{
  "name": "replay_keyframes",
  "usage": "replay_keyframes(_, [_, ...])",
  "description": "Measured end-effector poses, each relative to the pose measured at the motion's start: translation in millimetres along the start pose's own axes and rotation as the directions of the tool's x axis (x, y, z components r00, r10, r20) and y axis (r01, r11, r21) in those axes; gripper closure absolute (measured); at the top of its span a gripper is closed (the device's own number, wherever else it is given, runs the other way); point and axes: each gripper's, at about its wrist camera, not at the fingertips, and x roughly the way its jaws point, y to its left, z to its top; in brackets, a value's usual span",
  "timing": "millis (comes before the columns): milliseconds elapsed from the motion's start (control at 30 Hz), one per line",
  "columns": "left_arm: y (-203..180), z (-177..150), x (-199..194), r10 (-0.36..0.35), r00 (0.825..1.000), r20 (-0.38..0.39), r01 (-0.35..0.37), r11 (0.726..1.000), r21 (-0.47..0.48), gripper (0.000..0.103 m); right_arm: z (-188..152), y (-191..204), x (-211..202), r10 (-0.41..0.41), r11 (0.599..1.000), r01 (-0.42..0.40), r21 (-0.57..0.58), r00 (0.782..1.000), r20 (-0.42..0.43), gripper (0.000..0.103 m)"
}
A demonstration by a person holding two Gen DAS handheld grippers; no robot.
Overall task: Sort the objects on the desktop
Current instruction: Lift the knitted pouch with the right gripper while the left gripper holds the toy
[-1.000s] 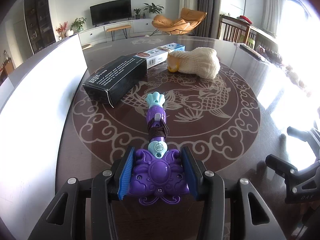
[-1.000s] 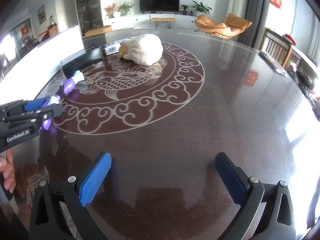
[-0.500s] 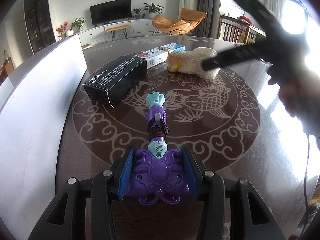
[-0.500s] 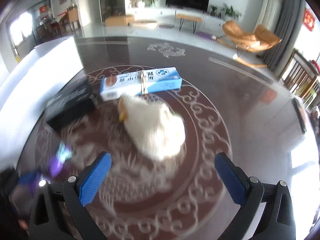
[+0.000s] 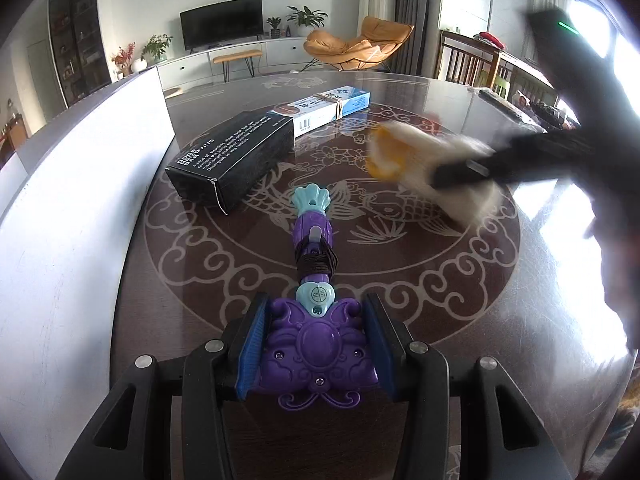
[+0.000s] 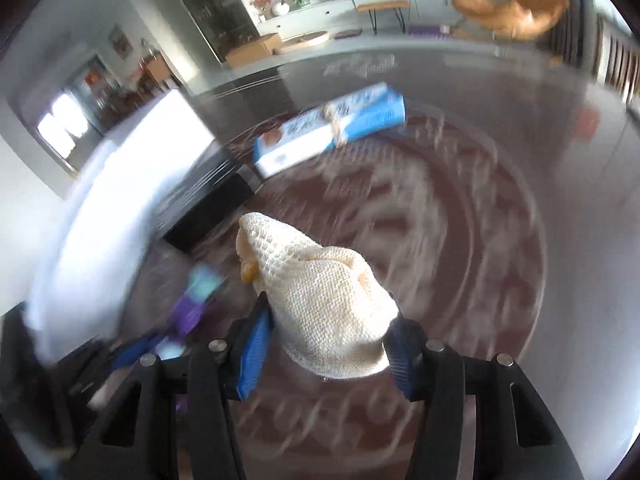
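Your left tool is clamped on the purple toy, lying on the table toward its near edge. Your right tool is closing on the knit glove, pads already pressing it, mid-table.

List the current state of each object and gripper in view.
Left gripper: shut on the purple toy.
Purple toy: lying flat on the table, base clamped.
Right gripper: jaws closing, the knit bundle between them.
Knit bundle: cream, gripped at its wide end, blurred.
Black box: lying flat, closed.
Blue-and-white box: lying flat, banded around its middle.
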Motion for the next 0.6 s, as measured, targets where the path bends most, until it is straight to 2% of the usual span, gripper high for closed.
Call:
replay_keyframes(67, [0.2,0.0,-0.1,0.0,1.0,0.0,0.0,1.0,0.0,0.056,-31.7,-10.5,-15.5,0.106,0.992,-0.104,0.072,0.994,-0.016,0.049])
replay_keyframes(100, [0.0,0.0,-0.1,0.0,1.0,0.0,0.0,1.0,0.0,0.056,-52.6,-16.3,-24.9,0.129,0.988,-0.127,0.093,0.991,-0.022,0.047])
replay_keyframes(133, [0.2,-0.1,-0.1,0.0,1.0,0.0,0.0,1.0,-0.001,0.056,-64.5,-18.5,-29.6,0.12,0.989,-0.118,0.092,0.992,-0.022,0.038])
replay_keyframes(167, [0.2,-0.1,-0.1,-0.001,1.0,0.0,0.001,1.0,-0.001,0.056,-78.8,-22.7,-39.1,0.075,0.995,-0.073,0.072,0.997,-0.016,0.032])
replay_keyframes(200, [-0.7,0.3,0.4,-0.002,1.0,0.0,0.002,1.0,-0.002,0.056,-85.7,-23.0,-46.8,0.035,0.998,-0.036,0.044,0.999,0.008,0.021])
replay_keyframes(267, [1.9,-0.9,-0.6,-0.011,1.0,0.001,0.011,1.0,-0.009,0.057,-92.4,-21.6,-63.4,-0.071,0.997,0.073,-0.025,0.996,0.061,0.009])
replay_keyframes(333, [8.5,-4.5,-3.8,-0.05,0.999,0.006,0.05,0.998,-0.036,0.057,-99.8,-14.9,-73.5,-0.123,0.984,0.132,-0.117,0.989,0.082,0.008])
replay_keyframes(433, [14.0,-23.0,-18.7,-0.112,0.994,0.015,0.112,0.992,-0.049,0.057,-110.3,3.0,-76.3,-0.129,0.956,0.14,-0.257,0.99,0.058,0.008])
replay_keyframes(533, [12.2,-44.4,-35.7,-0.124,0.992,0.016,0.125,0.992,-0.03,0.056,-121.1,20.6,-77.1,-0.169,0.897,0.185,-0.401,0.983,0.076,0.008])
replay_keyframes(600, [9.5,-53.1,-43.2,-0.121,0.993,0.013,0.122,0.992,-0.018,0.056,-118.7,28.3,-73.1,-0.201,0.869,0.222,-0.443,0.975,0.095,0.008])
